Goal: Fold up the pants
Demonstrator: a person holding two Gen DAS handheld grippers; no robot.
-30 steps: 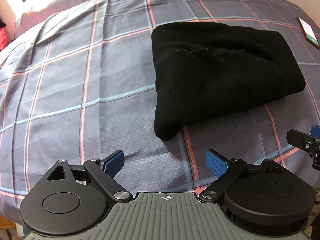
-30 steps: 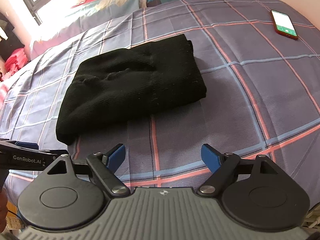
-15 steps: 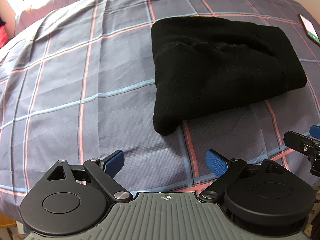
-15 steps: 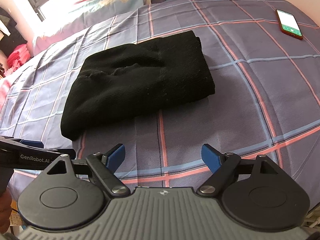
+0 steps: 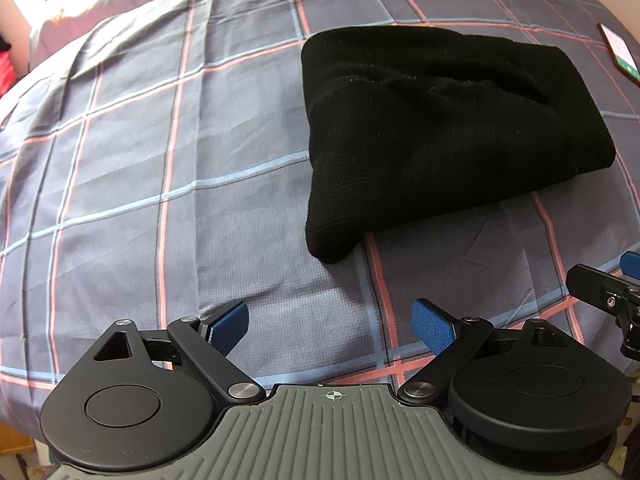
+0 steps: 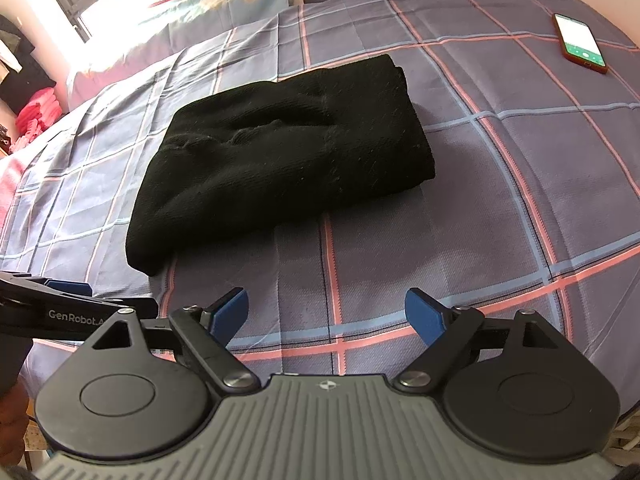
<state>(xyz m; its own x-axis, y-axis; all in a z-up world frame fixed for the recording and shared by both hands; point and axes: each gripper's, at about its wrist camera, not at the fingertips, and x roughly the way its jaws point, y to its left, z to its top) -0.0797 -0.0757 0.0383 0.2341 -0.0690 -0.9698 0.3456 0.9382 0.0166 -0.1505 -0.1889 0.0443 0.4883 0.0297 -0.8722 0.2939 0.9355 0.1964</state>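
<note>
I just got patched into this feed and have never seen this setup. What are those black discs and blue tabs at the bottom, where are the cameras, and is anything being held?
These are two hand-held grippers, each carrying its own camera looking along its fingers. One picture is from the left gripper, the other from the right gripper. The blue tabs are finger pads; both pairs stand apart, holding nothing. On the checked bedspread lie folded black pants and a phone.

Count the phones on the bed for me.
1. The phone lies screen up at the far right of the bed, apart from the folded pants. More could sit out of view.
</note>
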